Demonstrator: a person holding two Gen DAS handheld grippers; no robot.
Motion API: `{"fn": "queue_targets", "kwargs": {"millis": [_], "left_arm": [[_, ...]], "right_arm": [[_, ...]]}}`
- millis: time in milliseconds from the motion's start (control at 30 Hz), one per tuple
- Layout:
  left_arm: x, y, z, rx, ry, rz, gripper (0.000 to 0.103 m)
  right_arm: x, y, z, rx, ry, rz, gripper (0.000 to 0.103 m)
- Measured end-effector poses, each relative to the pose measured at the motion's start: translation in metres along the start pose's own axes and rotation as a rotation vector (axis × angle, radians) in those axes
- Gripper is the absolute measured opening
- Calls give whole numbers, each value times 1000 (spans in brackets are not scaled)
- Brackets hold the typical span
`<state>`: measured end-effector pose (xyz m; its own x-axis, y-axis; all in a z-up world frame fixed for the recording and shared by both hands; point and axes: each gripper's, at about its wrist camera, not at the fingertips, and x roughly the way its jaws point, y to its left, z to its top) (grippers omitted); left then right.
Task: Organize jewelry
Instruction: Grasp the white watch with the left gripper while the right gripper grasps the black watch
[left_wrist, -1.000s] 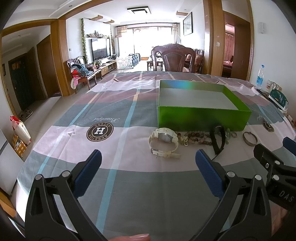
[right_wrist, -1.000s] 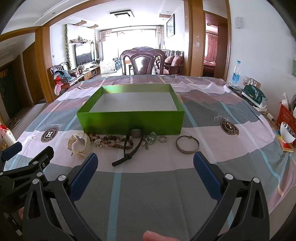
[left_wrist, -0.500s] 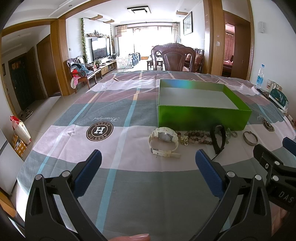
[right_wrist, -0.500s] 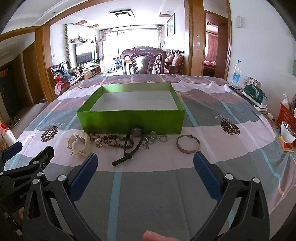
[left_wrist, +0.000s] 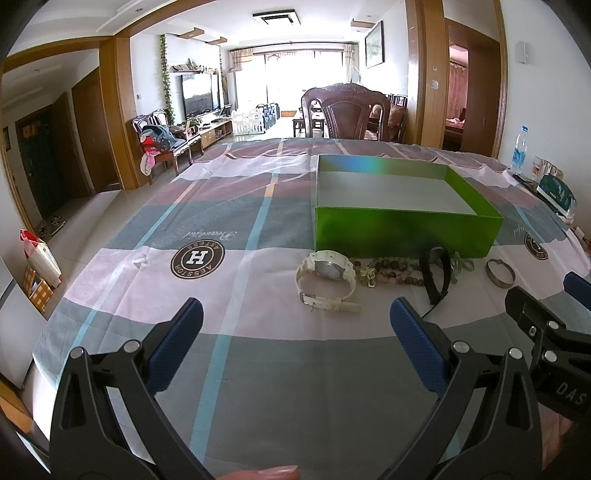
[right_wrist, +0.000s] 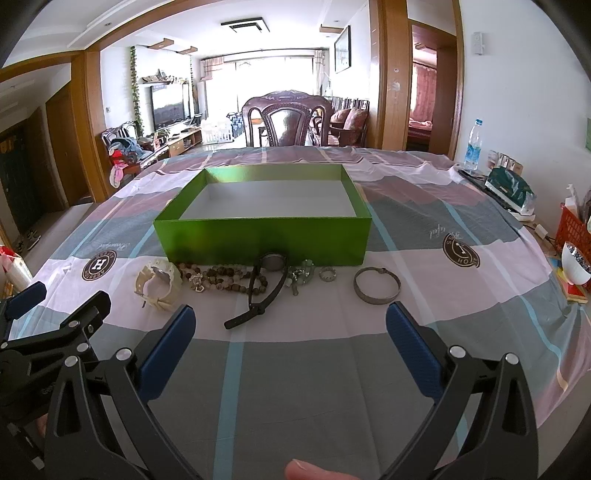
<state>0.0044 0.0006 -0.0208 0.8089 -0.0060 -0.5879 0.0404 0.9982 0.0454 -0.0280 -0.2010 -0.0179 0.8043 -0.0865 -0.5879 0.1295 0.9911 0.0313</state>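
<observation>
An empty green box (right_wrist: 262, 236) (left_wrist: 406, 232) stands on the table. In front of it lies a row of jewelry: a white watch (right_wrist: 159, 282) (left_wrist: 327, 278), a brown bead bracelet (right_wrist: 221, 277) (left_wrist: 391, 271), a black watch (right_wrist: 264, 288) (left_wrist: 437, 273), a small green piece (right_wrist: 301, 275), a small ring (right_wrist: 327, 274) and a metal bangle (right_wrist: 376, 286) (left_wrist: 499, 273). My left gripper (left_wrist: 295, 332) is open and empty, short of the white watch. My right gripper (right_wrist: 290, 334) is open and empty, short of the black watch.
The table has a striped cloth (right_wrist: 295, 369). At its right edge are a water bottle (right_wrist: 474, 146), a green pouch (right_wrist: 511, 188), a red basket (right_wrist: 576, 229) and a white bowl (right_wrist: 574, 264). A wooden chair (right_wrist: 288, 123) stands behind the table.
</observation>
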Motion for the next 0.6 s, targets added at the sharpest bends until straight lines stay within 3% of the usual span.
{"fn": "queue_targets", "kwargs": {"millis": [267,467,567,600], "left_arm": [[9,-2,-2,3,43,-18,100],[39,0,-1,39,190,-47,100],[54,9,6,22,248,-86,95],[57,10,9,23,245,-80,89]], "right_arm": [[5,1,-4,-5,19,5,100],[51,-22,-11,-27,239,23,100],[67,-40,-14,7,322,37,83],[69,-44,-14,13,337,43,72]]}}
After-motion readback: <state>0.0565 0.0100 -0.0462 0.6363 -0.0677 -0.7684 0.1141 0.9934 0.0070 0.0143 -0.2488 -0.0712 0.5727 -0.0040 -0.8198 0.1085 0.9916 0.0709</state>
